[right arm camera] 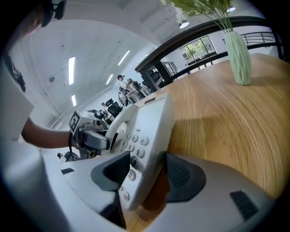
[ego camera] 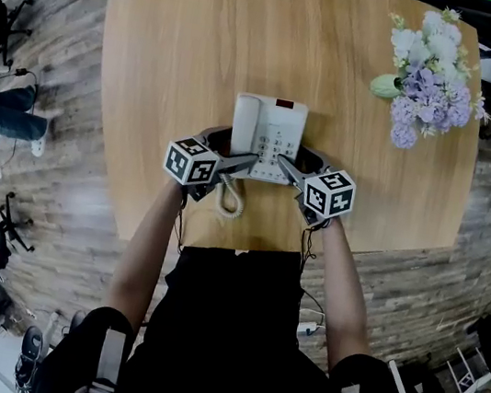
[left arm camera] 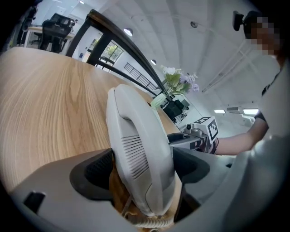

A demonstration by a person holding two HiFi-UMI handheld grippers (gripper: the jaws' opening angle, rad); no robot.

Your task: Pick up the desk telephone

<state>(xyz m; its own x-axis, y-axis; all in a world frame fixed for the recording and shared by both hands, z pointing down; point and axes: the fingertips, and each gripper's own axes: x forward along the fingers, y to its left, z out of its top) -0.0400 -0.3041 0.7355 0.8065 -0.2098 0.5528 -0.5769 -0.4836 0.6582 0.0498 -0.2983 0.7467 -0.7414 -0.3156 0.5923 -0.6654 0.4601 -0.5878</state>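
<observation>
So 2 grippers on the desk telephone (ego camera: 267, 134): left gripper (ego camera: 244, 161) is clamped on its handset (left arm camera: 136, 149) side, right gripper (ego camera: 283, 165) pinches the keypad (right arm camera: 138, 145) side. Phone's mid-counter (ego camera: 206, 44), near the person, with flowers (ego camera: 430, 68) well off to the right.

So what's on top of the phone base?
The handset lies along its left side, clamped by the left gripper; the right gripper clamps the base at the keypad. The cradle under the handset is covered.
</observation>
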